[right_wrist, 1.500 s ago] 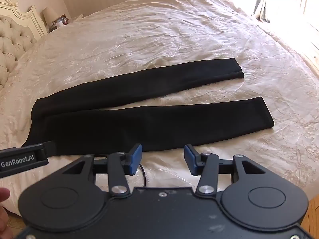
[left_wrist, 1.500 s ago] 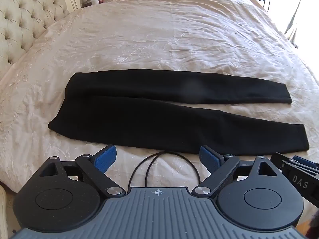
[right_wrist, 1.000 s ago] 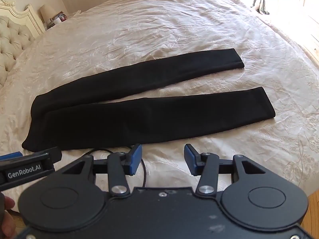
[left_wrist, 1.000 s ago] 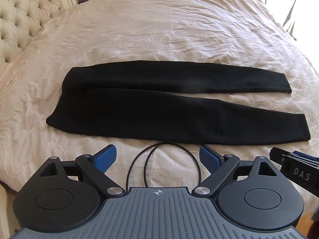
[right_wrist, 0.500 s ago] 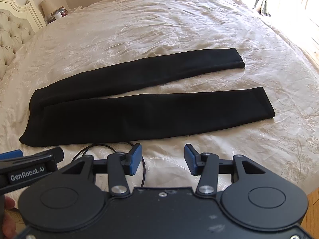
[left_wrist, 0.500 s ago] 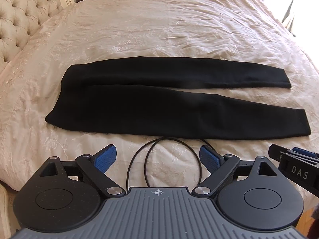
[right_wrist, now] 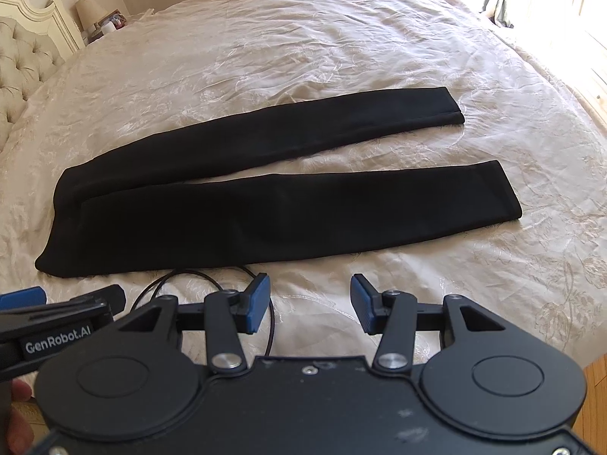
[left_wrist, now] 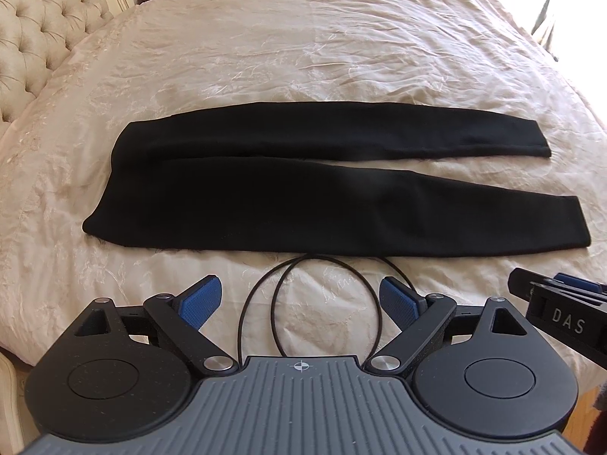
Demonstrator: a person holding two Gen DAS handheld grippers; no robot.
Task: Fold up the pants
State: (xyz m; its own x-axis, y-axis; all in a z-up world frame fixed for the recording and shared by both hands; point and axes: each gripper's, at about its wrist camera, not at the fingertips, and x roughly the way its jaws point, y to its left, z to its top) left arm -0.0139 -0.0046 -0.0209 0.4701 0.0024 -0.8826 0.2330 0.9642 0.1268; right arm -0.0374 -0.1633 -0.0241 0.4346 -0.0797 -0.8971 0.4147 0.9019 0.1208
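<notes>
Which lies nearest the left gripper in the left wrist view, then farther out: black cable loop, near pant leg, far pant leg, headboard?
From the left gripper:
1. Black cable loop, between its open jaws.
2. Near pant leg, just beyond.
3. Far pant leg, behind it.
4. Headboard, far left.

White letters "DAS" stand on the side of the right tongs (left_wrist: pixel 561 295), seen from the left wrist. "GenRobot.AI" is printed on the left tongs (right_wrist: pixel 64 303), seen from the right wrist.
</notes>
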